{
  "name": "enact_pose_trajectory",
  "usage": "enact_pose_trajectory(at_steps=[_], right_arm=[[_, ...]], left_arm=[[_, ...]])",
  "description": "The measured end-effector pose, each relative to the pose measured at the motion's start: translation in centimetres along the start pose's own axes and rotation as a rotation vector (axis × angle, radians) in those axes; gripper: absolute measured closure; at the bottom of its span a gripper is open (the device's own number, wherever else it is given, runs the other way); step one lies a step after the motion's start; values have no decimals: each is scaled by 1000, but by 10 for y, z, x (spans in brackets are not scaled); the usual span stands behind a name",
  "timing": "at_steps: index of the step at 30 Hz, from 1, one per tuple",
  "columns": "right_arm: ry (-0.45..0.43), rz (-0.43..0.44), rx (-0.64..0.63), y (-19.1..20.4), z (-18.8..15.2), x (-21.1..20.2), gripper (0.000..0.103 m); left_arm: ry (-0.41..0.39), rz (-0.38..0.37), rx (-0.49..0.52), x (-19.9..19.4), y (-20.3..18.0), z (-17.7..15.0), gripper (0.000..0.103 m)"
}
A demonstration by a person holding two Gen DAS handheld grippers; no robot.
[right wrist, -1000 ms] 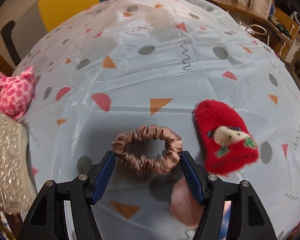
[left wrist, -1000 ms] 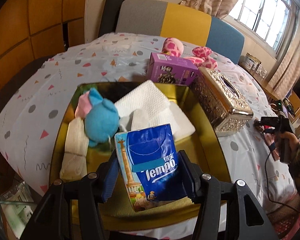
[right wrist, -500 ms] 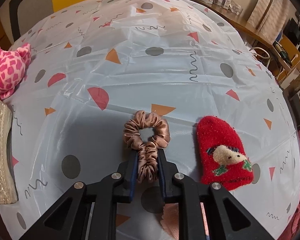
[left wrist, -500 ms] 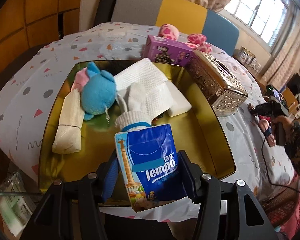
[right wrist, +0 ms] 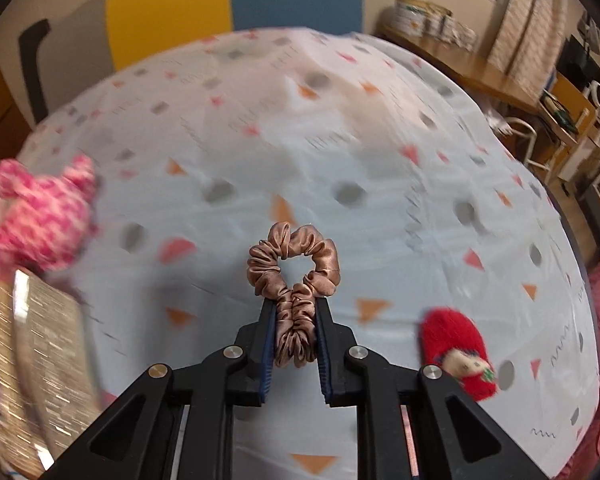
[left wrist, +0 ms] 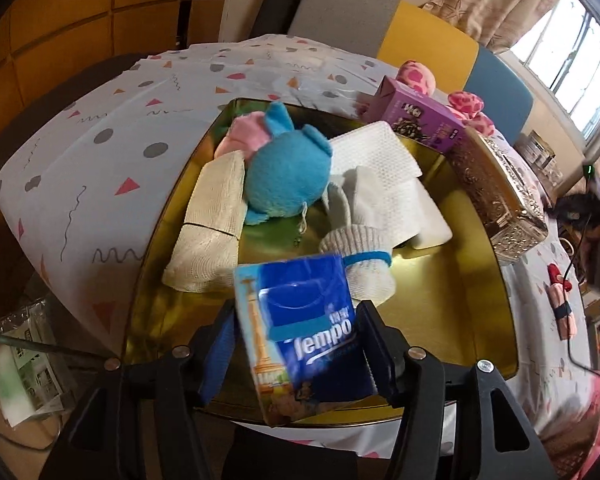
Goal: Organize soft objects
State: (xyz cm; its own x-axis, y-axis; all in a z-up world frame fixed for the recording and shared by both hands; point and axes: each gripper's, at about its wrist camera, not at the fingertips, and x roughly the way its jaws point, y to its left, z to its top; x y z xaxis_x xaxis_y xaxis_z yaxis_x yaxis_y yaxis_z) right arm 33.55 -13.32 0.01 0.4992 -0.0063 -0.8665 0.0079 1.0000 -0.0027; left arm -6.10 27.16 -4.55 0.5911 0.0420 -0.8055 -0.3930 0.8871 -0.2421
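Right gripper [right wrist: 296, 324] now clamped on scrunchie [right wrist: 294, 264], lifted off tablecloth [right wrist: 340, 160]. Left gripper [left wrist: 296, 344] keeps tissue pack [left wrist: 304, 328] pinched above gold tray [left wrist: 480, 280]. Both ready for depositing.

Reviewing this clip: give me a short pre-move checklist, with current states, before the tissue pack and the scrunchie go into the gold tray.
1. Left gripper shut on the tissue pack: ok.
2. Right gripper shut on the scrunchie, loop sticking out past the fingertips: ok.
3. Bare spot in the gold tray for the pack, on the near right floor: ok.
4. Pack clear of the white sock just beyond it: cannot tell.
5. Scrunchie lifted off the tablecloth: cannot tell, view is blurred.
6. Red sock on the table, not collected: not ok.
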Motion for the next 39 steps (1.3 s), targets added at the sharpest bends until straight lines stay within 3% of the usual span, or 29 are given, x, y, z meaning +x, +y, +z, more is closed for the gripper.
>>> enact_pose_trajectory(at_steps=[3, 13, 20, 23, 31, 39], right_arm=[[-36, 53, -33, 34, 11, -16, 86], [-119, 234, -187, 169, 28, -67, 86], [-134, 414, -338, 250, 2, -95, 86], [-131, 483, -435, 277, -24, -107, 86], [-76, 545, -598, 294, -100, -116, 86], [-19, 542, -647, 283, -159, -107, 86]], left_arm=[[1, -10, -6, 2, 2, -1, 30], [-59, 23, 18, -12, 3, 2, 25], [-86, 39, 2, -22, 11, 4, 22], [-99, 46, -3, -26, 11, 5, 20], [-121, 124, -7, -30, 10, 6, 19], [-144, 183, -27, -36, 14, 5, 19]])
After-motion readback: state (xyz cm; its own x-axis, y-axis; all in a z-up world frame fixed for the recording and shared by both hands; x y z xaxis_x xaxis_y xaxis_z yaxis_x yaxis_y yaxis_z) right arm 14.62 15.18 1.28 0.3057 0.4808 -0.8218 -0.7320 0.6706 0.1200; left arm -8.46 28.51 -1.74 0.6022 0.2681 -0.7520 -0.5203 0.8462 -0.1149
